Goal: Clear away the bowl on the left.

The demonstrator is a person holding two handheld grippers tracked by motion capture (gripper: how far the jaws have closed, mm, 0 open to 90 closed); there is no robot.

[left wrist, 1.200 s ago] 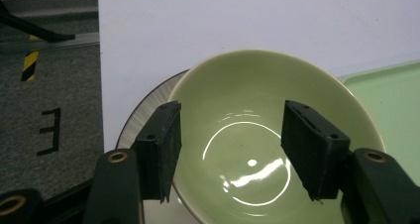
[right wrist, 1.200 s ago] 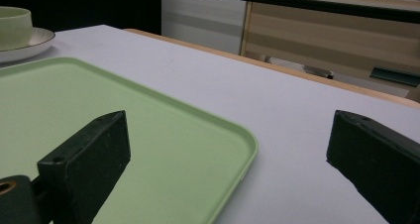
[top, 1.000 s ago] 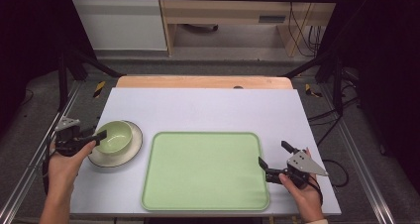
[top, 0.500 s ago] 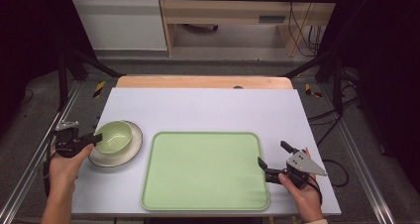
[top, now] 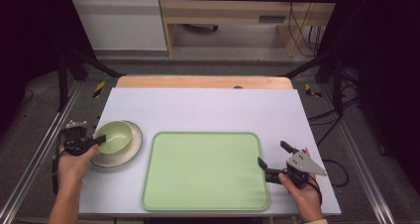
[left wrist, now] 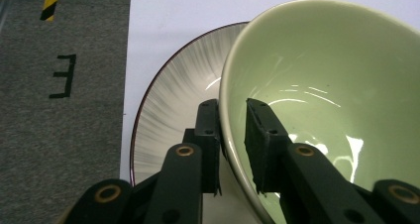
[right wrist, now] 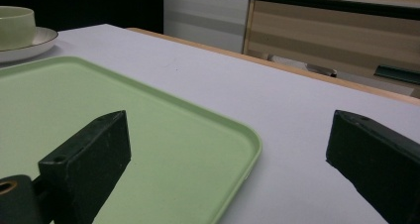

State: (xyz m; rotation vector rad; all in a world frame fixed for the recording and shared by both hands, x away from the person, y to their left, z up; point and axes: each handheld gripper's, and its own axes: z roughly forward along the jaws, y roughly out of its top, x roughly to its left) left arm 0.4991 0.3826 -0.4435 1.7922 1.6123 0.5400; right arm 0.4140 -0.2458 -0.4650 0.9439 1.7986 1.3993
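Observation:
A pale green bowl (top: 114, 136) (left wrist: 327, 85) rests on a white plate with a dark rim (top: 128, 152) (left wrist: 168, 110) at the table's left. My left gripper (top: 100, 140) (left wrist: 233, 116) is shut on the bowl's near rim, one jaw inside and one outside, and the bowl looks tilted. A large light green tray (top: 205, 169) (right wrist: 148, 130) lies in the middle, nothing on it. My right gripper (top: 272, 153) (right wrist: 230, 137) stands open at the tray's right edge, low over the table, with one jaw over the tray and one over the tabletop.
The white tabletop (top: 213, 110) ends in a wooden strip (top: 203, 82) at the back. Metal frame rails (top: 34, 159) run along both sides over grey floor. In the right gripper view the bowl (right wrist: 17, 26) and plate show far off at the upper left.
The bowl sits slightly further left over the plate than one second ago, with the left gripper still on its rim. The right gripper has not moved.

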